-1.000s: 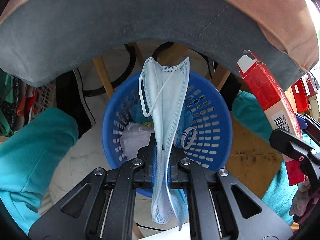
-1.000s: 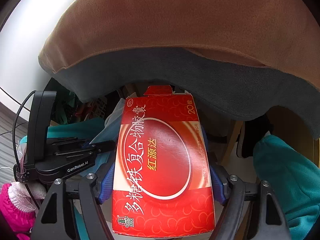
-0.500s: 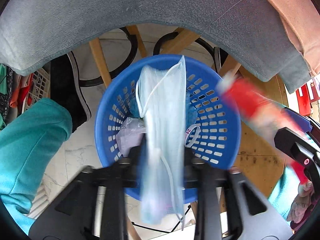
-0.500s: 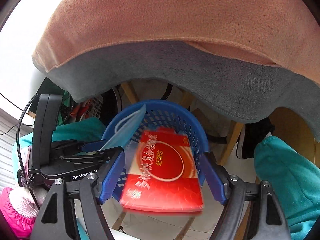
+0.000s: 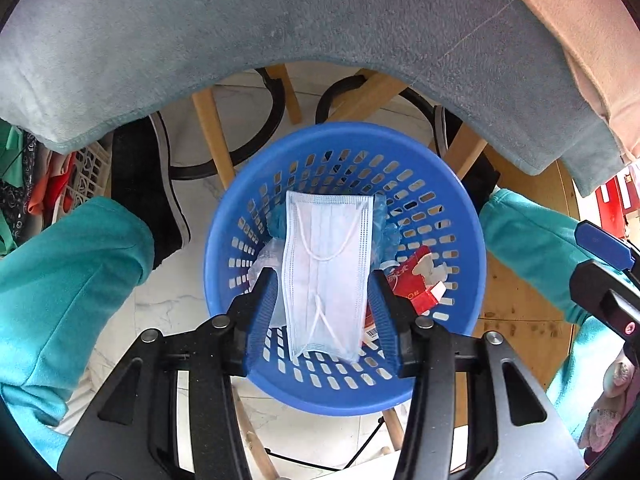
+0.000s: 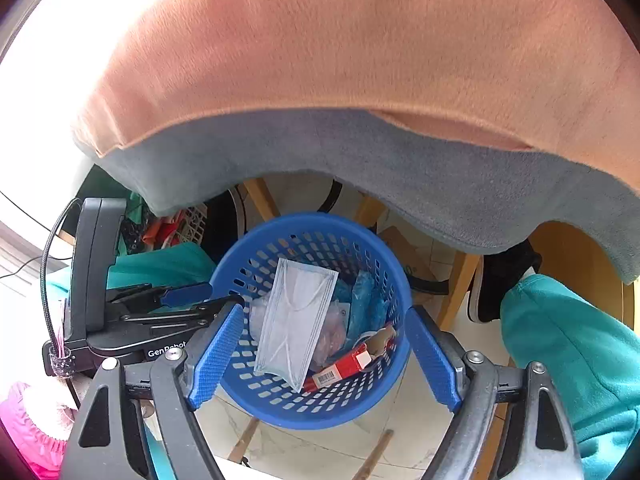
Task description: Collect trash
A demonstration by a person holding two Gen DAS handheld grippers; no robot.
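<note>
A blue perforated basket [image 5: 464, 240] stands on the floor below both grippers; it also shows in the right wrist view [image 6: 256, 252]. A light blue face mask [image 5: 326, 264] is free between the jaws of my left gripper [image 5: 322, 300], which is open, and is inside the basket in the right wrist view [image 6: 296, 316]. A red medicine box [image 5: 416, 284] lies in the basket at the right, also in the right wrist view [image 6: 344, 368]. My right gripper [image 6: 320, 356] is open and empty above the basket. Blue and white wrappers lie under the mask.
A grey and peach blanket [image 5: 280, 32] hangs over the table edge above the basket. Wooden chair legs [image 5: 212, 136] and black shoes [image 5: 140, 184] stand behind it. My teal-clad knees [image 5: 68, 280] flank the basket on the marble floor.
Both grippers opened. The mask left my left gripper and the red box left my right gripper; both dropped into the blue basket. Both views moved closer over the basket.
</note>
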